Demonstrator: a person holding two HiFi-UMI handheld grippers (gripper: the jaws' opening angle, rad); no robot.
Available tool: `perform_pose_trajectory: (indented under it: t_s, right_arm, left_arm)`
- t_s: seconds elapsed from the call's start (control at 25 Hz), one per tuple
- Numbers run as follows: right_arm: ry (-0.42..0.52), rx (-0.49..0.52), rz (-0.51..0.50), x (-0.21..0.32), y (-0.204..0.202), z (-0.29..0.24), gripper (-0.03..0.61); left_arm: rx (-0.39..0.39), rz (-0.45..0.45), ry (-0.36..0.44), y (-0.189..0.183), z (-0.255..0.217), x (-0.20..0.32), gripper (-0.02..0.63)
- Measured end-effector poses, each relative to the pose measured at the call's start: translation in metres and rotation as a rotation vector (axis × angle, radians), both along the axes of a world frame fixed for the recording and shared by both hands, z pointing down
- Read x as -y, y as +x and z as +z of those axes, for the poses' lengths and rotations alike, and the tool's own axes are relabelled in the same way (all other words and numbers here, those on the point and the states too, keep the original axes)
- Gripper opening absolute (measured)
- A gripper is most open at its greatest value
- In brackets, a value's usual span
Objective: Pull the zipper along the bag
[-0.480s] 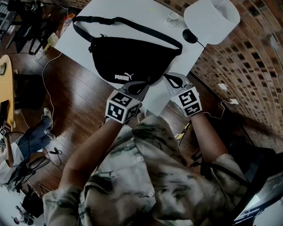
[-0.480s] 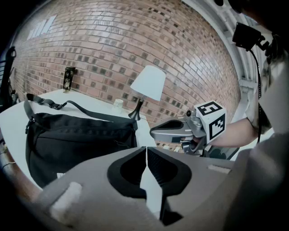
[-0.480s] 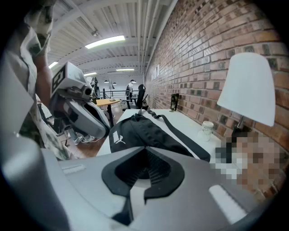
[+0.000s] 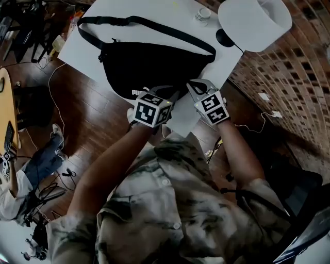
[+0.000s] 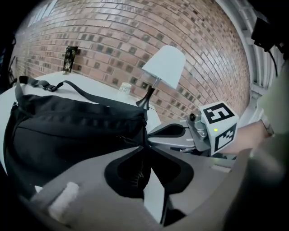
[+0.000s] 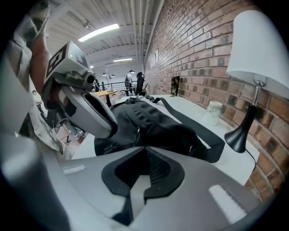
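Waist bag (image 4: 149,64) lies flat on the white table (image 4: 170,15), strap (image 4: 154,26) looped along the far side. Risks: the bag's loose, so a tug along the zip could drag the whole thing or bunch the cloth & jam the slider if the anchoring pinch slips. Zipper pull not made out, so one grip may be on cloth only. Left gripper (image 5: 145,146) has its jaws pinched on the bag's near-edge fabric. Right gripper (image 6: 144,148) is just beside it, jaws pressed together, tips against the bag's end. The lamp (image 4: 252,20) is well apart.
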State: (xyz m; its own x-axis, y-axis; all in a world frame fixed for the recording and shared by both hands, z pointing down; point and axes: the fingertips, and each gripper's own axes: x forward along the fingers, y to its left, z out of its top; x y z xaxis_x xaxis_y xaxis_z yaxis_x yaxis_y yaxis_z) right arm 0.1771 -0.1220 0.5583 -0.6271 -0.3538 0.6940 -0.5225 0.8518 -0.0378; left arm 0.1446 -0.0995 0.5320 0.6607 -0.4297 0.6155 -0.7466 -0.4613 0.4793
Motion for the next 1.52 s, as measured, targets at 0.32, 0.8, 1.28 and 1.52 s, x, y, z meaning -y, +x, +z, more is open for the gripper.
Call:
perform_pose_trajectory:
  t_s: [0.32, 0.8, 1.28, 1.52]
  right_arm:
    - [0.055, -0.019, -0.129, 0.022, -0.005, -0.001, 0.006]
    - [-0.033, 0.037, -0.144, 0.022, -0.010, 0.016, 0.006]
    - [-0.018, -0.008, -0.108, 0.022, -0.011, 0.026, 0.006]
    - [-0.035, -0.033, -0.073, 0.022, -0.010, 0.031, 0.006]
  left_arm:
    - [-0.034, -0.203, -0.188, 0.012, 0.024, 0.019, 0.130]
    - [0.140, -0.296, -0.218, 0.011, 0.055, 0.028, 0.111]
    - [0.087, -0.260, -0.197, 0.011, 0.056, 0.028, 0.028]
    - [0.057, -0.183, -0.171, 0.013, 0.047, 0.026, 0.023]
